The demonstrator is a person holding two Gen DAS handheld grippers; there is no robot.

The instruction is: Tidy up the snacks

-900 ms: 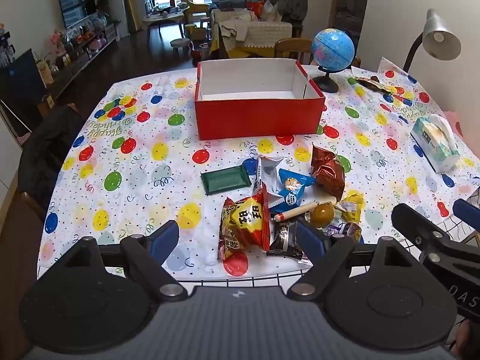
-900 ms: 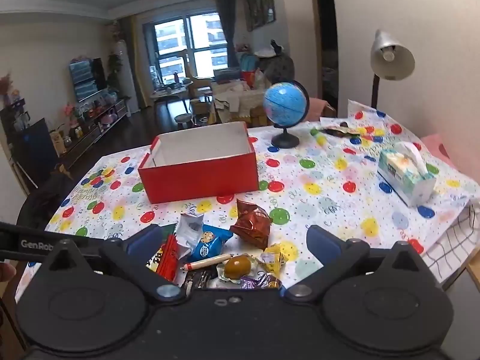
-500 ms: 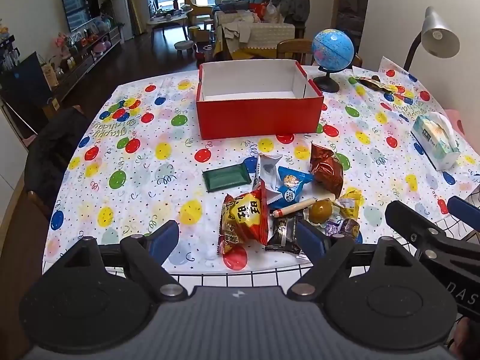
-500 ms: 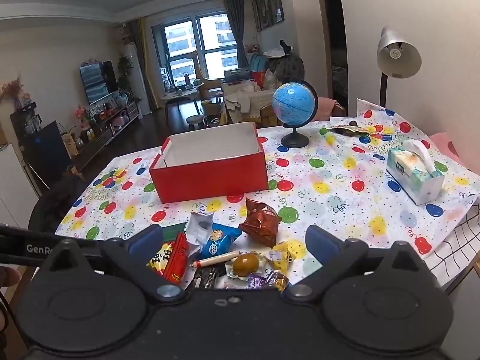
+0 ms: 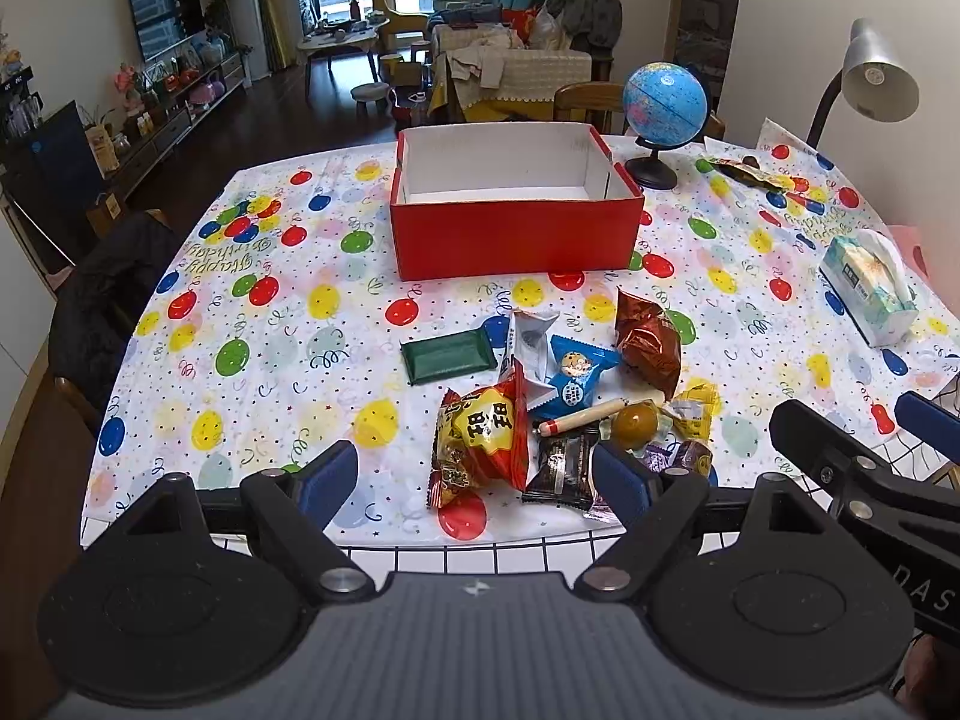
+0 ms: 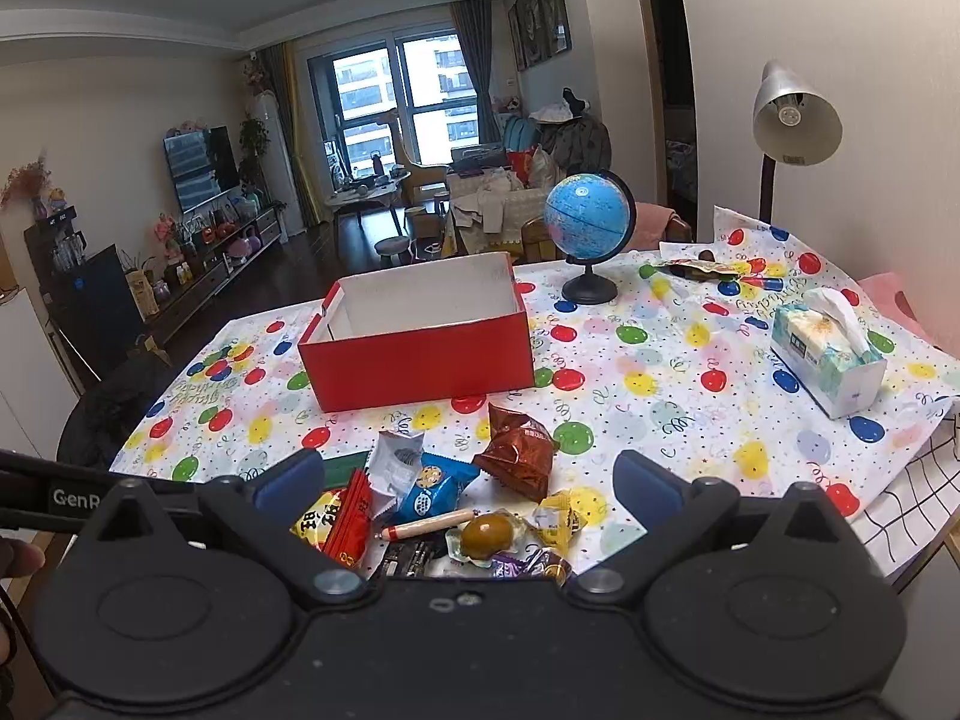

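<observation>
You have sorted nothing yet: the red box (image 5: 516, 234) sits empty at the far middle, the snacks (image 5: 558, 402) lie piled near you on the worktop, and both your left claw (image 5: 474, 480) and right claw (image 6: 468, 480) hang wide and empty.

Soft daylight from the far window (image 6: 396, 108) lights both sharp views evenly; fisheye bending darkens the corners.
</observation>
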